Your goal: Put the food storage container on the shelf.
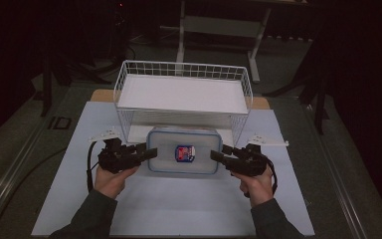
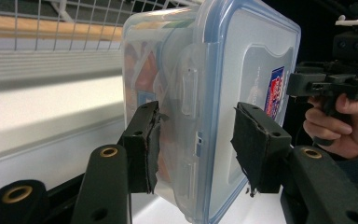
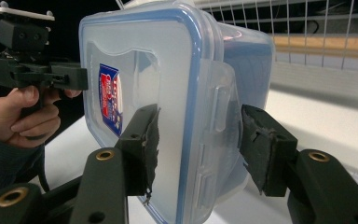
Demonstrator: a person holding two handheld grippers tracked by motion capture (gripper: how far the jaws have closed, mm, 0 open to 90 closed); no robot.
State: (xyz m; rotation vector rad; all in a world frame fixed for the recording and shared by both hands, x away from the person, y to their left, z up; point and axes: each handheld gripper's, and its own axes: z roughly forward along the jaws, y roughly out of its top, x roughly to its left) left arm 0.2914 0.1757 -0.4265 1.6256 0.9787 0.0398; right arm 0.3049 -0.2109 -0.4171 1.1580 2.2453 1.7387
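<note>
A clear plastic container [image 1: 183,149] with a blue-rimmed lid and a red-and-blue label [image 1: 184,153] is held between my two grippers, just in front of the wire basket. My left gripper [image 1: 151,152] clamps its left end. In the left gripper view the pads [image 2: 150,140] sit on the container [image 2: 205,93], one on the lid and one on the underside, over a side latch. My right gripper [image 1: 215,154] clamps the right end. The right gripper view shows its pads [image 3: 149,140] pressed on the container [image 3: 168,70] the same way. Orange contents show dimly through the wall.
A white wire basket [image 1: 179,64] with a white floor stands directly behind the container. A white sheet [image 1: 179,209] covers the table in front of it. A metal table frame stands in the dark background.
</note>
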